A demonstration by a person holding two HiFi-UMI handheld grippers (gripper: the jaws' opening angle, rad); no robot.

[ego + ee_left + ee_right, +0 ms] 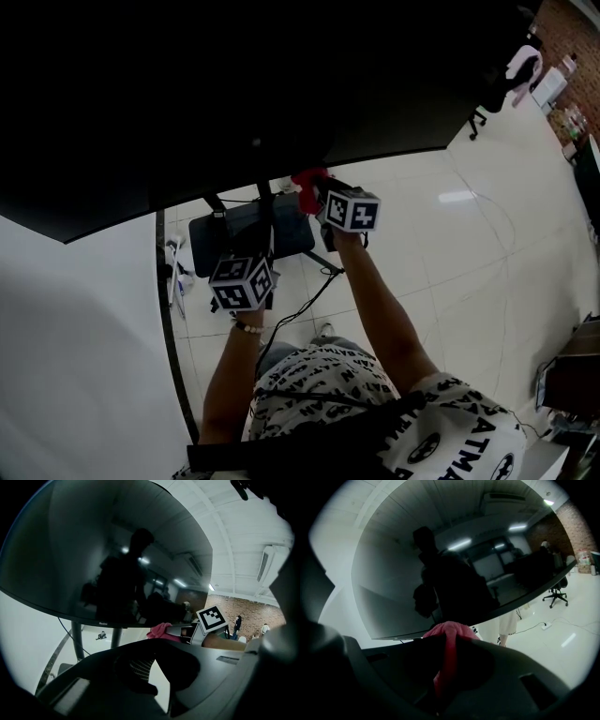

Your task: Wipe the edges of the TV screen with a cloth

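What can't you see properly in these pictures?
Big dark curved TV screen: the head view's border cuts off its top and left end.
Red cloth: mostly buried in the right tool's shut jaws, right gripper view.
Small logo on the screen's bottom edge: too tiny to read, left gripper view.

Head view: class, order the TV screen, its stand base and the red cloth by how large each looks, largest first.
1. TV screen: by far the largest, filling the top of the view.
2. stand base: clearly mid-sized.
3. red cloth: smallest, though only partly visible.
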